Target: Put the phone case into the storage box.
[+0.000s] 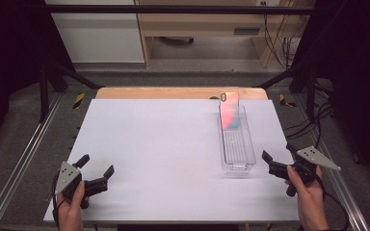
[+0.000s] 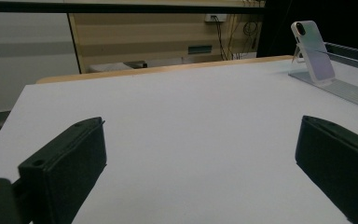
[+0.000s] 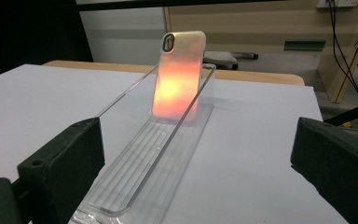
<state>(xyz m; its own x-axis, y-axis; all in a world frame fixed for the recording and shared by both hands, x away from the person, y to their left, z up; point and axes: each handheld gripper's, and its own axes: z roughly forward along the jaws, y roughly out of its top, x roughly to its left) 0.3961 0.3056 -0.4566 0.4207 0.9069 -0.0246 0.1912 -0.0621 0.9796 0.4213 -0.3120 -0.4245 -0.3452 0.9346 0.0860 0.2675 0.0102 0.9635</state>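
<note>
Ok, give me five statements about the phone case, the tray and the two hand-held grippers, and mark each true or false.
1. The phone case stands propped at the far end of the clear tray. True.
2. The tray sits on the table's left half. False: it is on the right half.
3. The left hand-held gripper is open and holds nothing. True.
4. The right hand-held gripper is clamped on the tray. False: it is open, beside the tray.
5. The phone case lies flat on the white table. False: it leans upright inside the tray.

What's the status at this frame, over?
Left gripper and right gripper open, empty, low near table's front edge. Iridescent phone case leans upright in long clear plastic tray. Nothing between.
</note>
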